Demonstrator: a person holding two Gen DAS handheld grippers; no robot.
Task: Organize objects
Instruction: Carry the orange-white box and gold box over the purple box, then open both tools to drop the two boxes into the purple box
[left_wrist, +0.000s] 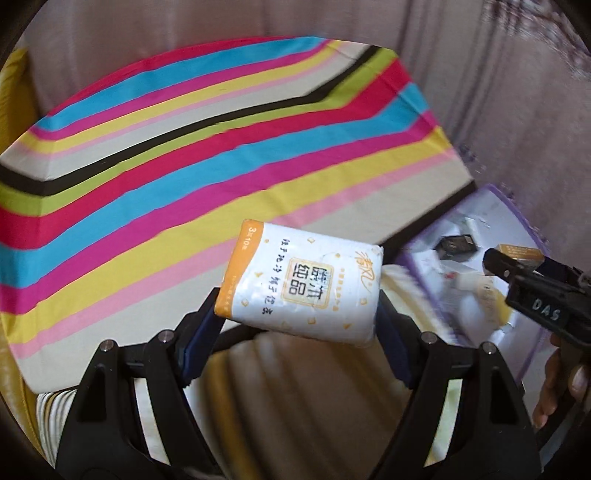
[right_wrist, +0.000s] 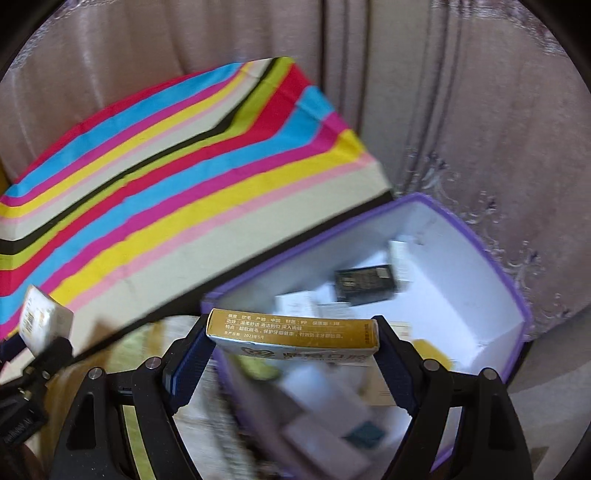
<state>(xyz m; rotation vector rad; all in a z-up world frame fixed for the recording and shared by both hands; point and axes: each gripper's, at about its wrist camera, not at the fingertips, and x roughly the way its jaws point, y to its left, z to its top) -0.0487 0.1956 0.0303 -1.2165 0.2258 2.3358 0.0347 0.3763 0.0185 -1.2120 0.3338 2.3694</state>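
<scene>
My left gripper (left_wrist: 295, 317) pinches the soft, light white-and-orange tissue pack (left_wrist: 301, 282) by its ends; my right gripper (right_wrist: 295, 343) clamps the stiff golden cardboard box (right_wrist: 295, 330) above the purple-rimmed storage box (right_wrist: 517, 295).

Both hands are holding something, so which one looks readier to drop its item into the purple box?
Probably the right gripper: its gold cardboard carton hangs at the near rim of the purple-edged white box. The left gripper, clamping a white-and-orange tissue pack, sits beside it.

White-and-orange tissue pack (left_wrist: 301, 284) and gold box (right_wrist: 295, 330) held aloft; purple bin (right_wrist: 517, 295) holds boxes
</scene>
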